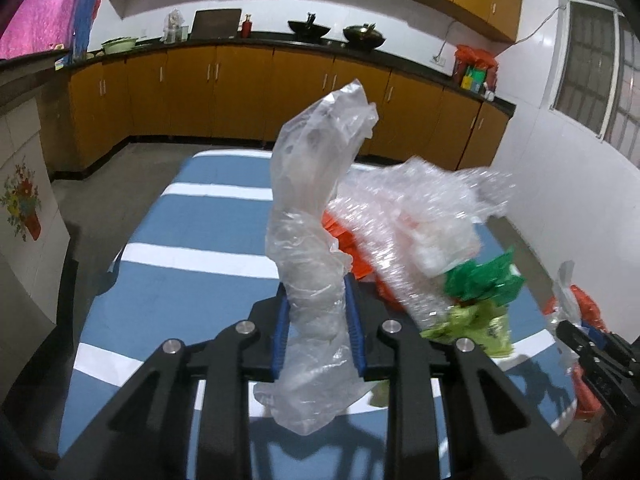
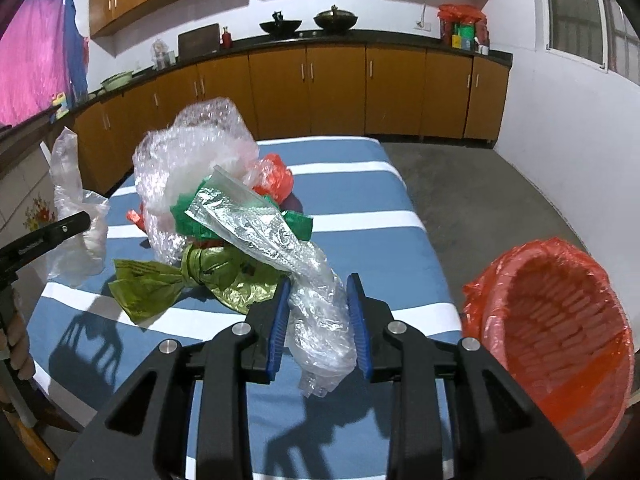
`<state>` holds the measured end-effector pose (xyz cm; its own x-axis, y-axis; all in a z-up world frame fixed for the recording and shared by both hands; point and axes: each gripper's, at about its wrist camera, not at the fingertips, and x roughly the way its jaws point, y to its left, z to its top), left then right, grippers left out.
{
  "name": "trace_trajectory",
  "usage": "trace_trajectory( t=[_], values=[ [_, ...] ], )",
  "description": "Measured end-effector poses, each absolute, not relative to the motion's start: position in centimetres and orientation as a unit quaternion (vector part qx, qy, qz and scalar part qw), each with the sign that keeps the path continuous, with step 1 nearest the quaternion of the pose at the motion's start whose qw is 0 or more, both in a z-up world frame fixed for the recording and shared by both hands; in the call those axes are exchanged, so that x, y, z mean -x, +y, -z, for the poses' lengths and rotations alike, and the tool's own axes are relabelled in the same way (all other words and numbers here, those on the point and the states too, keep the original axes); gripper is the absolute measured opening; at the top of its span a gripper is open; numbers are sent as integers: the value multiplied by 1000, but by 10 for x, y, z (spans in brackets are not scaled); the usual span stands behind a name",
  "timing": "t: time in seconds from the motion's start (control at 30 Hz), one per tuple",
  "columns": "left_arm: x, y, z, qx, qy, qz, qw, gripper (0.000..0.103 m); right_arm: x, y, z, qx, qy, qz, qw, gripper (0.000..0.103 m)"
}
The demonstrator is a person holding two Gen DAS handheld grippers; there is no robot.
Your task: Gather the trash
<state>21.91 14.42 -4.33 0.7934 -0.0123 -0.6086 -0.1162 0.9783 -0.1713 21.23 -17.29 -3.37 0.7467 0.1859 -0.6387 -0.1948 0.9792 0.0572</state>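
Note:
My left gripper [image 1: 318, 304] is shut on a crumpled clear plastic bag [image 1: 316, 184] that sticks up above the blue-and-white striped table [image 1: 180, 280]. A long clear plastic wrapper [image 2: 264, 224] is clamped in my right gripper [image 2: 319, 300], which is shut on it. On the table lies a trash pile: bubble wrap [image 2: 188, 152], a green wrapper [image 2: 298, 224], an olive-green bag [image 2: 168, 280] and orange plastic [image 2: 276, 178]. The red basket [image 2: 560, 340] lined with an orange bag sits at the table's right. The left gripper's bag [image 2: 72, 208] shows at the right wrist view's left edge.
Brown kitchen cabinets [image 1: 240, 88] under a black counter line the far wall, with woks and jars on top. Grey floor [image 2: 480, 200] lies right of the table. A white wall with a window [image 1: 600, 80] stands at right. A person's hand [image 2: 18, 344] holds the left tool.

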Motion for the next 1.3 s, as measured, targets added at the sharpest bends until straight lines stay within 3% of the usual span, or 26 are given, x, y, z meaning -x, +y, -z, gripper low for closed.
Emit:
trace_trajectory(
  t=[0.47,1.3],
  values=[
    [-200,80,-1,80,287,58,953,26,-193,-207,4,-14,300,-69,951,30],
    [-213,-69,3,43,295,229,926,26,-160,-326,-7,-57,276,72,957,30]
  ],
)
